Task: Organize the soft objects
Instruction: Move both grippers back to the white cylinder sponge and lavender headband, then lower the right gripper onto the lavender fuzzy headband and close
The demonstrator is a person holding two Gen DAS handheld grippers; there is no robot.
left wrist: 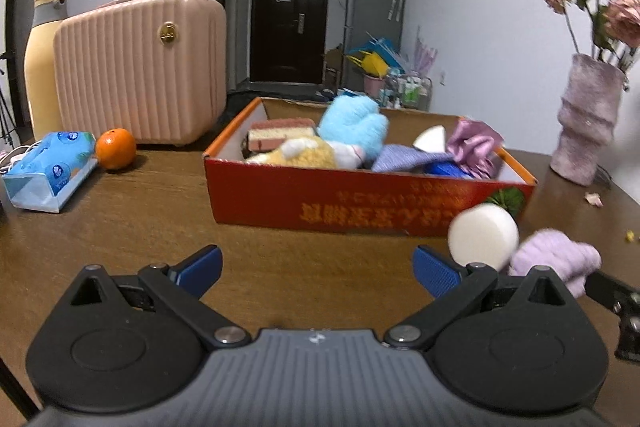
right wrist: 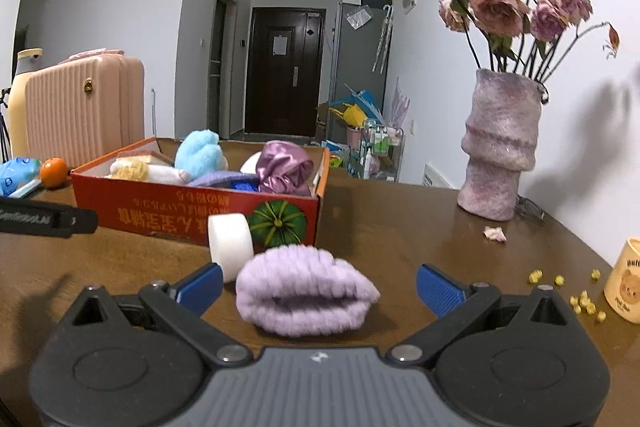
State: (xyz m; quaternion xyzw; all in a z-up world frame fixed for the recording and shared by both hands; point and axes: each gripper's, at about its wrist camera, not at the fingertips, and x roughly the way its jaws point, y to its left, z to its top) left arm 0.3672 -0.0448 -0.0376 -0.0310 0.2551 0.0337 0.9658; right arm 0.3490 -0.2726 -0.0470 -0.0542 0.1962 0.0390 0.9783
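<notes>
Between spread right gripper [right wrist: 319, 287] fingers: fuzzy ribbed lilac cloth [right wrist: 304, 293] (white foam cylinder [right wrist: 231, 247] beside); left gripper [left wrist: 318, 271] spread, empty

Lilac ribbed cloth [right wrist: 304, 291], red carton [right wrist: 200, 203], blue-tipped tongs [right wrist: 320, 285].

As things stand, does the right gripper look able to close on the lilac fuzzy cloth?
Probably yes. The right gripper is open, and the lilac fuzzy cloth lies on the table between its fingers. Only the white foam cylinder stands close, beside the left finger.

Open left hand-held gripper [left wrist: 318, 269], box [left wrist: 360, 203], orange [left wrist: 115, 148]
</notes>
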